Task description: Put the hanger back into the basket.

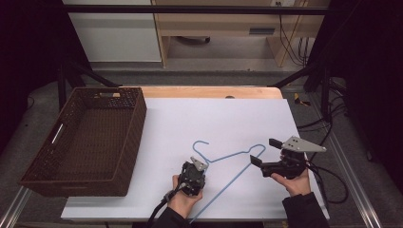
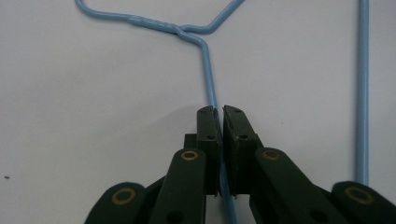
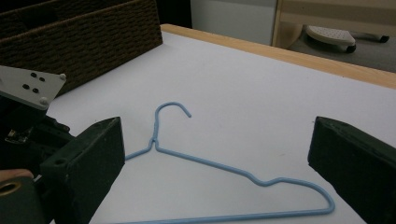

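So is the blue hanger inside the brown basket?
No, the blue hanger lies on the white table, beside the brown basket.

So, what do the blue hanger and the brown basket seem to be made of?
The hanger looks like thin wire with a smooth, glossy light-blue coating; the wire is twisted around itself at the neck under the hook. The basket looks like dark brown woven wicker or a plastic imitation, matte, with a visible weave; which one, I cannot tell.

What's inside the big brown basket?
The brown basket looks empty: its woven floor shows bare. The strip just behind its near wall is hidden. The blue hanger lies outside on the white table, pinched by the left claw.
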Tool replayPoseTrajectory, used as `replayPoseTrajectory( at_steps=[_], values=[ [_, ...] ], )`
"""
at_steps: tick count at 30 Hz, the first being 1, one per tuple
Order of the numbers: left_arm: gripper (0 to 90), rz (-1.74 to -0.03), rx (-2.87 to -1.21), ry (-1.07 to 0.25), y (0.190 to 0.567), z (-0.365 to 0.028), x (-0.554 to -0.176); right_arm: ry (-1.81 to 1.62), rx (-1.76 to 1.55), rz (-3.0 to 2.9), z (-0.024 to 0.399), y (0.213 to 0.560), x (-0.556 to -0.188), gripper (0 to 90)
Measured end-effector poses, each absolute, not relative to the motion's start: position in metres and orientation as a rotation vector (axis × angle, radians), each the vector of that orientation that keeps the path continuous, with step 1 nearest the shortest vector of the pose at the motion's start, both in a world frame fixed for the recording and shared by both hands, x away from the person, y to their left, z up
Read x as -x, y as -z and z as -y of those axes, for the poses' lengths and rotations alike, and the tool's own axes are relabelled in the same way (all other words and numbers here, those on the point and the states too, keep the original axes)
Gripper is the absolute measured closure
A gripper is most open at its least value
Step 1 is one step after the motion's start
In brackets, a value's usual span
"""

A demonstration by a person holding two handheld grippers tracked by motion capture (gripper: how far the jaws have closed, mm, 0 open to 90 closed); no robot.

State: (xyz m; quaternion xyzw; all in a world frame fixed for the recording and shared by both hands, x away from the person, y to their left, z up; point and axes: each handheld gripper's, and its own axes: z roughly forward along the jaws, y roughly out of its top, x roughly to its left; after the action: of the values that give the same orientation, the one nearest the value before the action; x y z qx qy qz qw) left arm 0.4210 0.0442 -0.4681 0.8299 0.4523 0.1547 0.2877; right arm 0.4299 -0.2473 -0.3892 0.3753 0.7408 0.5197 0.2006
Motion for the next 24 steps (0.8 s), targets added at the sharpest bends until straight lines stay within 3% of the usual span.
replayPoseTrajectory(
  at_steps=[11,24],
  values=[
    [87.0,-1.243,-2.128,-0.388,0.471,-0.051,-0.419,-1.448,-1.044,-2.092,0.242,0.392,-0.431,4.3],
    [87.0,-1.199,-2.069,-0.472,0.465,-0.053,-0.408,-1.424,-1.02,-2.166,0.22,0.402,-0.438,6.3]
  ],
)
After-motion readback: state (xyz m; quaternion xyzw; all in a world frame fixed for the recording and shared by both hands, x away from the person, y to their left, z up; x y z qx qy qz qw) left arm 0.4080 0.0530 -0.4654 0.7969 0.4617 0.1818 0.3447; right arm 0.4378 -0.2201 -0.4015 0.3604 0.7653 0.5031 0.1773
